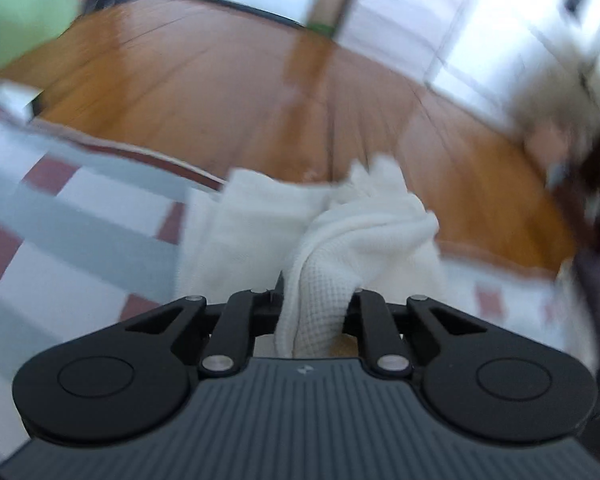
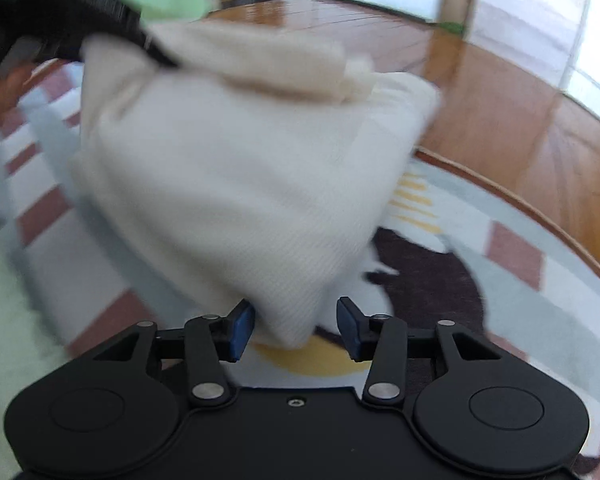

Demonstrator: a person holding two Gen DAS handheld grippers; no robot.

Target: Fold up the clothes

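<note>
Left tongs (image 1: 314, 300) are pinching a bunched edge of the white garment (image 2: 236, 184) above the checked rug (image 2: 512, 248); right tongs (image 2: 296, 330) are hanging spread around its lower corner, which likely needs clamping before folding

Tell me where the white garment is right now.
In both wrist views the white garment hangs lifted above the checked rug, one end bunched in the left gripper, its lower tip between the right gripper pads.

White cloth (image 1: 340, 240) in left hand-held gripper (image 1: 314, 300)
</note>
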